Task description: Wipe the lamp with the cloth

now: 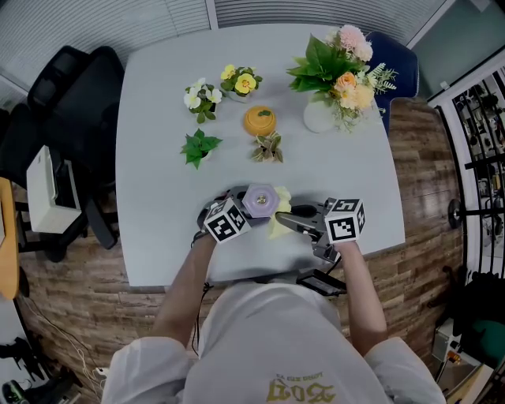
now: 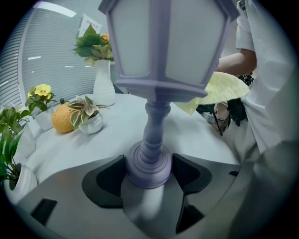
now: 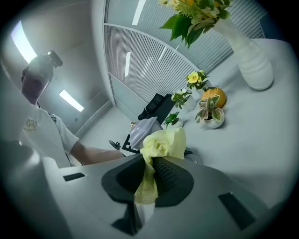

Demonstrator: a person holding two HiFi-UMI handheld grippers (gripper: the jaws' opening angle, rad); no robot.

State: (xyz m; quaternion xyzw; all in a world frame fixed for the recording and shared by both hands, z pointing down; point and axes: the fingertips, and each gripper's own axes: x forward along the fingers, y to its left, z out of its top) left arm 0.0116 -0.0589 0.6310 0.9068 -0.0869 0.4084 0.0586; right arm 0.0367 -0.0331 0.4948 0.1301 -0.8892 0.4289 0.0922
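At the table's edge, a lamp is held for wiping.
Its base is clamped by the left gripper; the cloth, pinched tight in the right gripper, is next to be drawn across the shade.

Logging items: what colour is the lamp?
Lamp is pale lilac; clearest in left gripper view.

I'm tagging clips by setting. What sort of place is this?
Likely an office or workshop room: a black office chair beside the grey table, slatted blinds behind it.
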